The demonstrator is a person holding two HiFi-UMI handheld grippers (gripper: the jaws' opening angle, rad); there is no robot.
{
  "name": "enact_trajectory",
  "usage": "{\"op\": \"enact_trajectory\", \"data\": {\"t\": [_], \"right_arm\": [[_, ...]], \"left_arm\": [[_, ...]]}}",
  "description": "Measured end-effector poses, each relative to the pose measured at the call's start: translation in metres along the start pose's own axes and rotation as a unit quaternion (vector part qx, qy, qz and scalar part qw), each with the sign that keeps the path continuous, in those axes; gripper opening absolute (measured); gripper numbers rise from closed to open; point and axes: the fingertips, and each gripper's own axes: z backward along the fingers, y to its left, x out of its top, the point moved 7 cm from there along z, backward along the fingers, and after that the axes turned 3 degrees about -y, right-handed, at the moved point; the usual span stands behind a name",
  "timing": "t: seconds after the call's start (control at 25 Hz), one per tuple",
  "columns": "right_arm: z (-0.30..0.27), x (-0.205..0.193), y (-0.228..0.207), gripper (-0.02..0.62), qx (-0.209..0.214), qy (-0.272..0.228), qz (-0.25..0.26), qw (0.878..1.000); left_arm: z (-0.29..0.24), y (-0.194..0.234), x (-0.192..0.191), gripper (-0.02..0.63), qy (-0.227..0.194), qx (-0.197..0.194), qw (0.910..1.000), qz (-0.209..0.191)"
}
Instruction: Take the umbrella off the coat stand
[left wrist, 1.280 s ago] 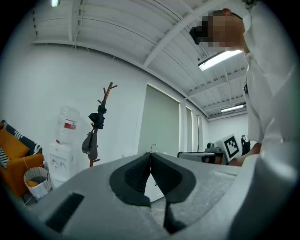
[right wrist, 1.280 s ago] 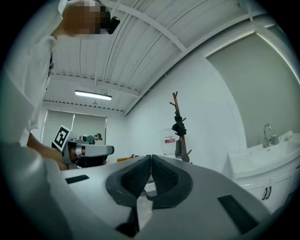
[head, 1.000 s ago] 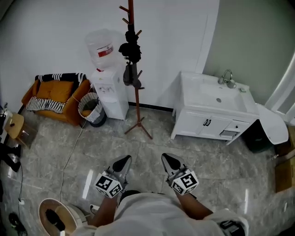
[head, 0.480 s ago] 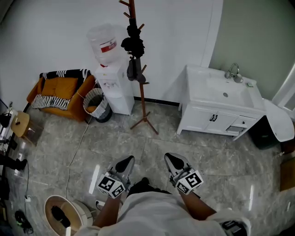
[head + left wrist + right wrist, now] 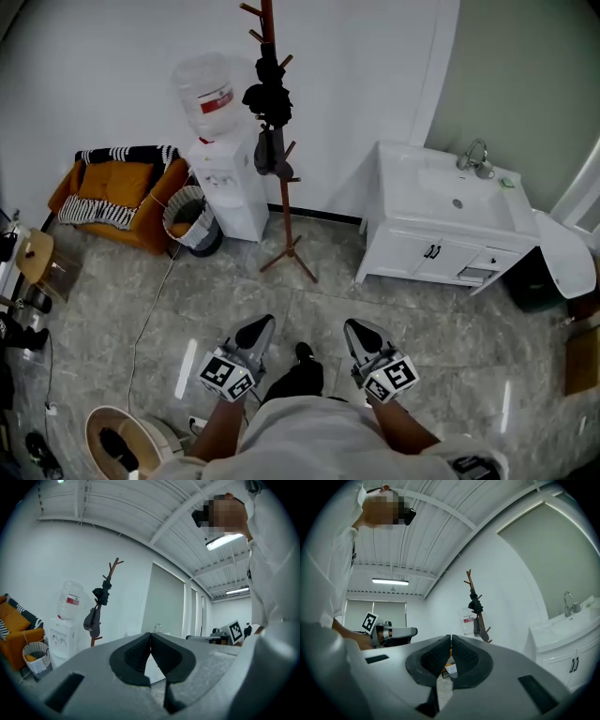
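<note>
A reddish-brown coat stand (image 5: pixel 277 202) rises by the far white wall. A dark folded umbrella (image 5: pixel 268 153) hangs from a peg halfway up it, and a black bundle (image 5: pixel 268 96) hangs higher up. My left gripper (image 5: pixel 255 330) and right gripper (image 5: pixel 361 335) are held side by side low in the head view, well short of the stand. Both are shut with nothing between their pads. The left gripper view shows the umbrella (image 5: pixel 92 621) far off to the left of the closed left gripper (image 5: pixel 150 641). In the right gripper view the umbrella (image 5: pixel 477 625) hangs beyond the closed right gripper (image 5: pixel 451 644).
A white water dispenser (image 5: pixel 221 183), a wire basket (image 5: pixel 186 220) and an orange sofa (image 5: pixel 111 192) stand left of the stand. A white sink cabinet (image 5: pixel 441 230) is to its right. A cable (image 5: pixel 150 300) runs over the tiled floor. A round stool (image 5: pixel 114 448) sits at lower left.
The person has stepped toward the stand; a dark shoe now shows between the grippers. Both grippers shifted slightly forward and stay shut.
</note>
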Motion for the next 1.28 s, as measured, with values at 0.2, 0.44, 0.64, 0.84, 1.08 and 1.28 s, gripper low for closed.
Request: {"op": "enact_trajectory", "data": {"t": [0.2, 0.44, 0.64, 0.84, 1.08, 1.28], "right_arm": [[-0.030, 0.001, -0.028, 0.018, 0.000, 0.006, -0.004, 1.000], [-0.090, 0.005, -0.066, 0.018, 0.017, 0.010, 0.004, 1.000], [-0.149, 0.013, -0.095, 0.018, 0.035, 0.012, 0.008, 0.999], [-0.200, 0.024, -0.128, 0.018, 0.039, 0.019, 0.018, 0.999], [-0.250, 0.044, -0.169, 0.018, 0.034, 0.010, 0.048, 0.998], [-0.278, 0.047, -0.199, 0.018, 0.025, 0.006, 0.052, 0.998]], "left_arm": [[-0.035, 0.027, -0.002, 0.015, -0.002, -0.002, 1.0000, 0.004], [-0.077, 0.078, 0.000, 0.015, -0.015, 0.011, 0.9998, 0.009], [-0.110, 0.123, 0.013, 0.015, -0.019, 0.018, 0.9996, 0.011], [-0.141, 0.166, 0.027, 0.015, -0.030, 0.026, 0.9992, 0.002], [-0.178, 0.223, 0.035, 0.015, -0.038, 0.038, 0.9985, 0.008], [-0.212, 0.257, 0.043, 0.017, -0.046, 0.036, 0.9983, 0.001]]}}
